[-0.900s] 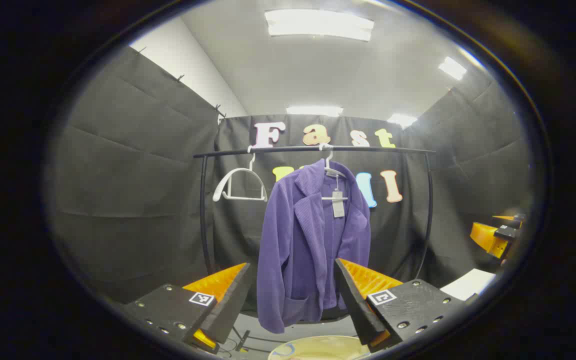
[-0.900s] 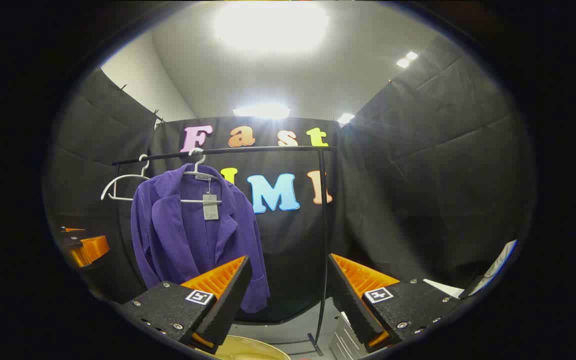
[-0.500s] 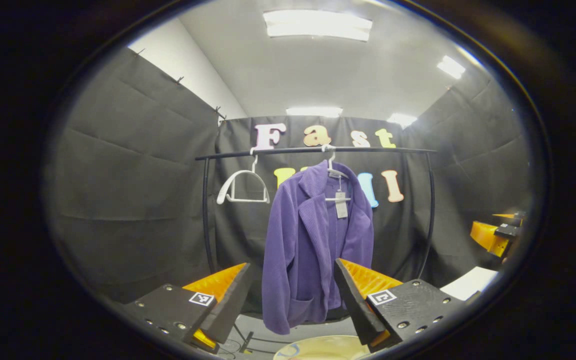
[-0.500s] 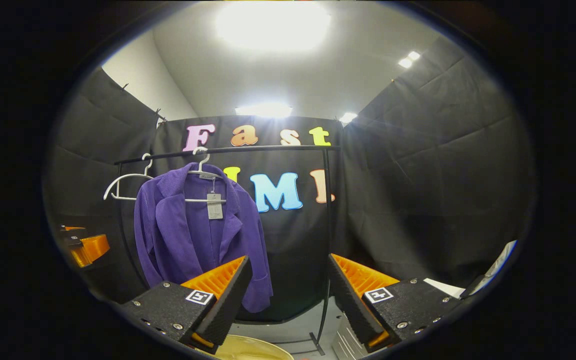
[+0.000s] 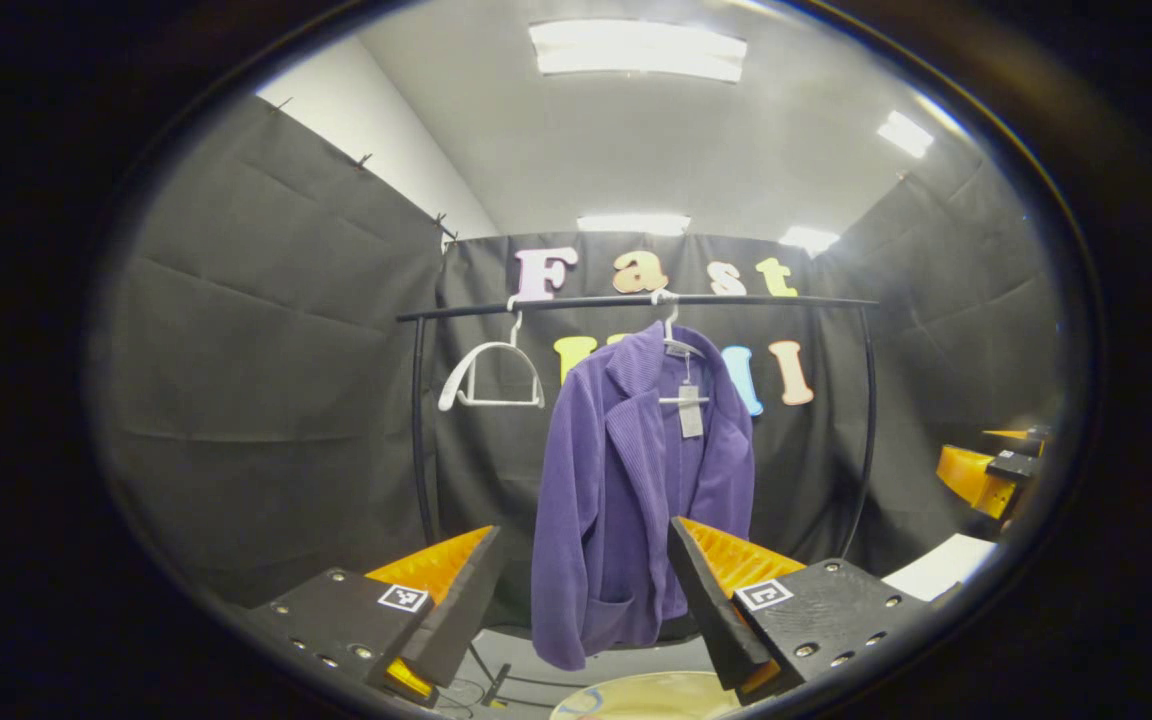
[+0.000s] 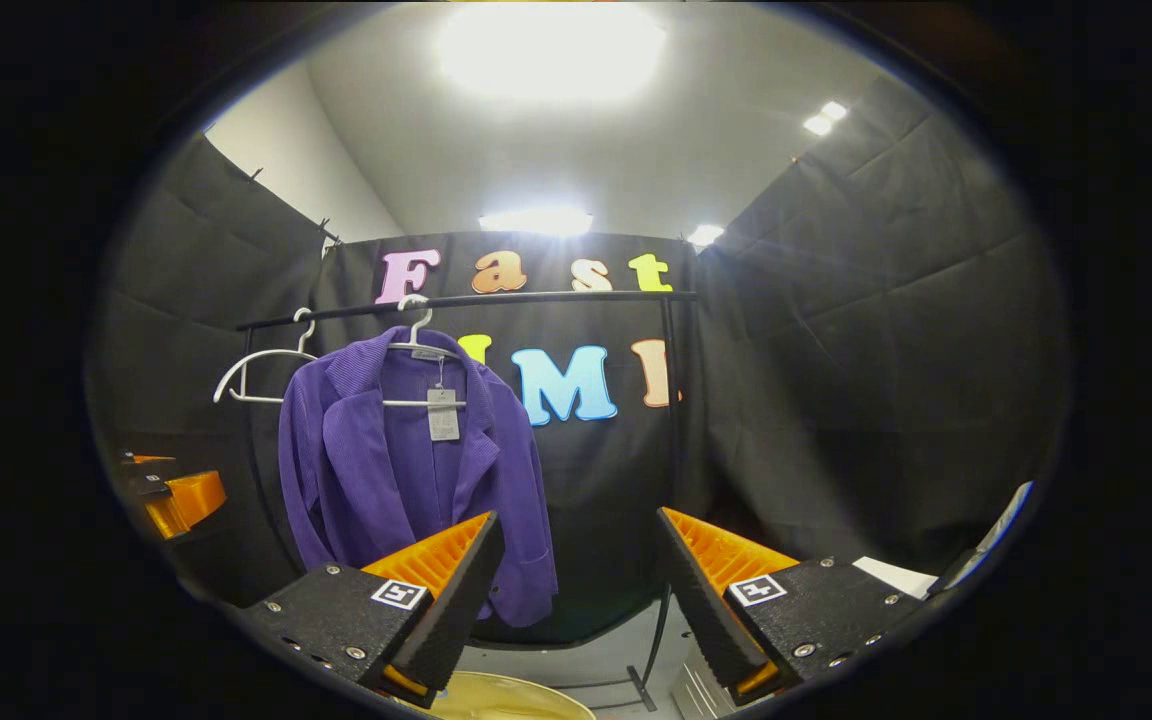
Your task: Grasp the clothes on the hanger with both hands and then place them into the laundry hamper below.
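A purple corduroy jacket [image 5: 636,490] [image 6: 406,470] with a paper tag hangs on a white hanger [image 5: 681,350] [image 6: 423,345] from a black clothes rail [image 5: 636,300] [image 6: 466,298]. The pale round rim of the laundry hamper [image 5: 651,697] [image 6: 506,697] lies below it. My left gripper [image 5: 584,575] is open, well short of the jacket, with the jacket seen between its fingers. My right gripper [image 6: 576,570] is open too, and the jacket hangs to its left. The other gripper [image 5: 986,470] [image 6: 171,495] shows at the edge of each view.
An empty white hanger [image 5: 491,375] [image 6: 261,375] hangs on the rail left of the jacket. The rail's black uprights [image 5: 421,430] [image 6: 671,440] stand at both ends. Black cloth walls close the booth. A white surface [image 5: 941,565] lies at the right.
The jacket and rail have shifted slightly to the right in both views, so both grippers have turned or drifted a little left. Both stay open.
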Tool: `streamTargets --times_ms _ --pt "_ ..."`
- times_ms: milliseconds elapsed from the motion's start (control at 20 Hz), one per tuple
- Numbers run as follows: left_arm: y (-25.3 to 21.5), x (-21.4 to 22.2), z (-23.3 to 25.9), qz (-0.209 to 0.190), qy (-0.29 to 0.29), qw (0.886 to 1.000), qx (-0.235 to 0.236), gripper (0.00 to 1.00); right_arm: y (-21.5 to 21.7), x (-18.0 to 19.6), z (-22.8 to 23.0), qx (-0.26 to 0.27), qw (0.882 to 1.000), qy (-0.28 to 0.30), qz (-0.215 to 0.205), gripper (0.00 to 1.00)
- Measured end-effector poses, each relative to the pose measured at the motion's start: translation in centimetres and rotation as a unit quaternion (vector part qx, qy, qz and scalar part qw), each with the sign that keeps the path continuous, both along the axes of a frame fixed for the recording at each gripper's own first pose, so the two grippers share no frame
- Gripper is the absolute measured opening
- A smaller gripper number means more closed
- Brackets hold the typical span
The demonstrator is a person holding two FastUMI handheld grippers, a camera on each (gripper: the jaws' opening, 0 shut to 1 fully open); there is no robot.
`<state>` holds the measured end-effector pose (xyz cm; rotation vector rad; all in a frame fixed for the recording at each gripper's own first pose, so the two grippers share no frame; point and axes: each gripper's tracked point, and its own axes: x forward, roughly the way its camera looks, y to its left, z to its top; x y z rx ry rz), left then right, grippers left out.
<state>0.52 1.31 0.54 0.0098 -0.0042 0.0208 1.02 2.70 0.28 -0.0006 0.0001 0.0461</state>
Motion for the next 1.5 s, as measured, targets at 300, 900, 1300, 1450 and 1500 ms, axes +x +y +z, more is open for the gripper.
streamTargets --times_ms 300,900,1300,1450,1500 --pt "-1.2 2.7 1.1 0.026 -0.009 1.000 -0.010 0.99 2.1 4.1 1.1 0.015 0.999 0.001 0.049 0.93" --pt "-7.3 12.3 3.2 0.045 -0.030 0.998 -0.029 0.99 4.9 14.7 3.5 0.040 0.990 -0.022 0.134 0.92" --pt "-9.0 19.6 1.1 0.076 -0.028 0.997 -0.018 0.94 8.1 21.7 2.3 0.058 0.979 -0.012 0.193 0.94" --pt "-9.3 22.3 0.0 0.093 -0.016 0.996 -0.002 0.99 9.7 24.1 1.6 0.064 0.975 -0.005 0.214 0.93" --pt "-9.3 23.0 -0.3 0.097 -0.013 0.995 0.004 0.99 10.1 24.9 1.3 0.065 0.973 -0.001 0.220 0.94"
